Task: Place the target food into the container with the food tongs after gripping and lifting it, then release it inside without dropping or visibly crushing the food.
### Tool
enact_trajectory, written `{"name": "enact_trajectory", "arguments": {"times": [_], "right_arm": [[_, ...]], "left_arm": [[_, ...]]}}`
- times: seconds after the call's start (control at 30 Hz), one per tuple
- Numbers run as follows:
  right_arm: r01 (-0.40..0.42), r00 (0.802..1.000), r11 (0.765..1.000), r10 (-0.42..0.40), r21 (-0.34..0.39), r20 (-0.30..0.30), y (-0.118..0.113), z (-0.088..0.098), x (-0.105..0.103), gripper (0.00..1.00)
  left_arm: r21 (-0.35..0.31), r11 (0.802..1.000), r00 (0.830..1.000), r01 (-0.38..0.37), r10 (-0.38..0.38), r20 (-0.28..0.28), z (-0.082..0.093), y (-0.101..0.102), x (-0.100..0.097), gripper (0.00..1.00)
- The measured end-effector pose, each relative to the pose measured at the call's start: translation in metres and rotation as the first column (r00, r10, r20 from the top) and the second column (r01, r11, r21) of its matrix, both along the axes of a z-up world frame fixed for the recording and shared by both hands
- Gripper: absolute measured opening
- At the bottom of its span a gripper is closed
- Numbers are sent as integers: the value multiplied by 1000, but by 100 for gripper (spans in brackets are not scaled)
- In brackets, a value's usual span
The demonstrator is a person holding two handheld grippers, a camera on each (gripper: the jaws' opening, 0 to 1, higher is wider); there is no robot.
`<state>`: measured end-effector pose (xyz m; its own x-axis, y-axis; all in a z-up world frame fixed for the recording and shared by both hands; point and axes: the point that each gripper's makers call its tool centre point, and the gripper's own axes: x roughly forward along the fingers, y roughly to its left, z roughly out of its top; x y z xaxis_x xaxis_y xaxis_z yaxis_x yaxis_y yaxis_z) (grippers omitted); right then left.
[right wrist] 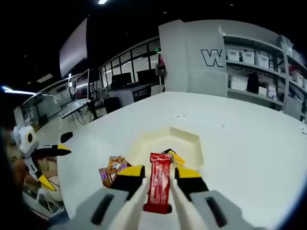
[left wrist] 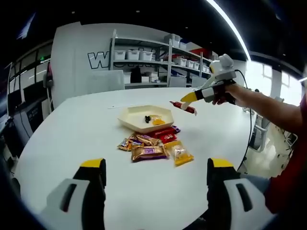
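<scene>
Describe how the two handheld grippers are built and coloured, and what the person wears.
Each gripper has pale grey-white jaws ending in yellow-and-black tips, seen on the left gripper and the right gripper. In the left gripper view the right gripper's body is white, with a thin dark cable trailing from it. The person wears a red top.

White counter (left wrist: 72, 129), round edge, wide bare top. Near its middle lies a cream hexagon tray (left wrist: 132, 116), shallow, w/ a small yellow piece and a dark piece inside. Just in front of tray, towards the left gripper view's camera, a loose heap of snack packs (left wrist: 152, 146): red ones close to tray, brown and purple in middle, one yellow pack (left wrist: 182, 155) at the right side.
</scene>
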<state>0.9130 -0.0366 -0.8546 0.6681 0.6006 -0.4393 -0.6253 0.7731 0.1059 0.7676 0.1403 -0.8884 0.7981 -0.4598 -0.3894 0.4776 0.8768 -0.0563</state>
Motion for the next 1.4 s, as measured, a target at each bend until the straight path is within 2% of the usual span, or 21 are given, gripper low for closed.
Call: {"name": "enact_trajectory", "arguments": {"times": [0.3,0.73,1.0,1.23,1.3,1.4], "right_arm": [[-8,1000,1000,8,-2,27,10,10,10,19],[-31,998,999,31,7,63,30,27,23,19],[-30,998,1000,29,8,60,34,27,33,19],[-28,998,1000,27,12,55,36,28,38,18],[-28,998,1000,27,12,52,36,28,40,19],[-26,998,1000,26,5,52,38,26,45,19]], "left_arm": [[2,1000,1000,14,-14,13,3,-5,-1,84],[9,1000,999,-17,17,33,8,5,1,85],[18,1000,999,-11,11,37,9,5,0,86],[-15,999,998,-31,32,48,16,11,2,85],[-10,999,998,-34,35,48,16,12,3,85],[39,998,999,-44,42,34,10,15,3,86]]}}
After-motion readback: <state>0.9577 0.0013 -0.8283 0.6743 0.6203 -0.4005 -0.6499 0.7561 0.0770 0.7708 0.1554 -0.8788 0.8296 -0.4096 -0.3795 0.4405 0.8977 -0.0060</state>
